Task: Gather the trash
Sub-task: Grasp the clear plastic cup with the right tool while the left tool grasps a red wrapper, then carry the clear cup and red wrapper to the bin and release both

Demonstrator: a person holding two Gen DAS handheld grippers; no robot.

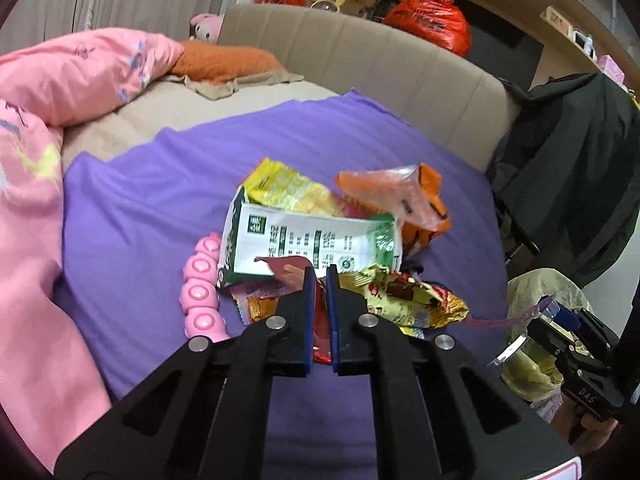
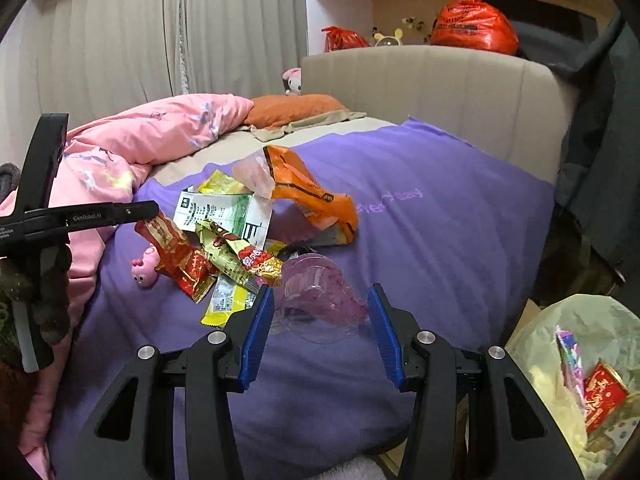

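Observation:
A heap of snack wrappers lies on the purple sheet: a white-and-green packet, a yellow packet, an orange bag and a gold wrapper. My left gripper is shut on a red wrapper, which hangs from its tip in the right wrist view. My right gripper grips a clear pinkish plastic blister between its wide-set pads, off the bed's right edge. A pale yellow trash bag with wrappers inside stands open just right of it.
A pink toy lies left of the heap. A pink quilt covers the bed's left side, with an orange pillow by the beige headboard. Dark clothing hangs to the right. Red bags sit on the shelf behind.

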